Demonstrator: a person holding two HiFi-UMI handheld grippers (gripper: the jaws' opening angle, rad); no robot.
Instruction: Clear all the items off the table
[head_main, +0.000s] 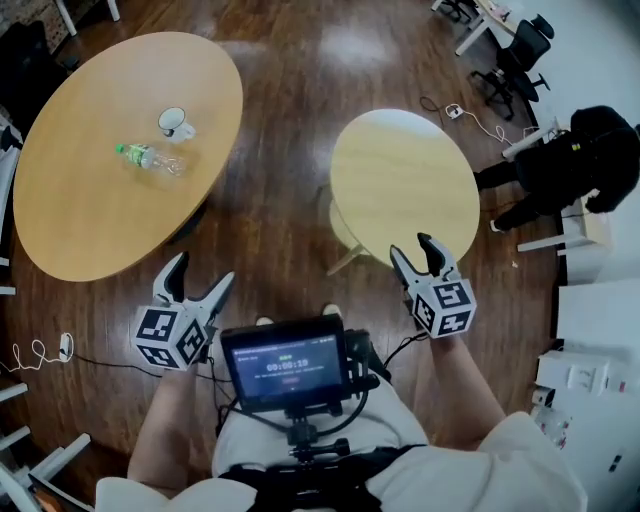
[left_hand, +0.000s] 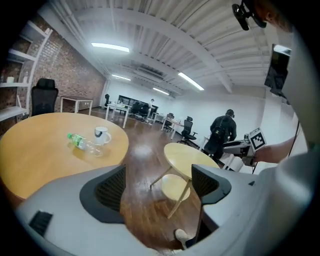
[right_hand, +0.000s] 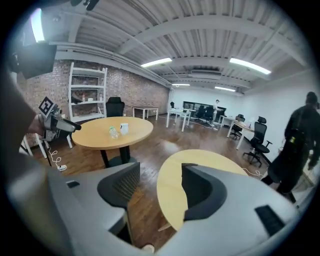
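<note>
Head view, oval wooden table (head_main: 80, 200), clear plastic bottle (head_main: 150, 158), white mug (head_main: 174, 122)

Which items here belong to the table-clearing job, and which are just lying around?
Job: plastic bottle and white mug, both on the large round table.
Not the job: small round table, office chair, floor cable, person in black.

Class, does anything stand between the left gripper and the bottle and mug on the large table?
Nothing visible: only floor and bare table lie between the left gripper and the bottle and mug.
</note>
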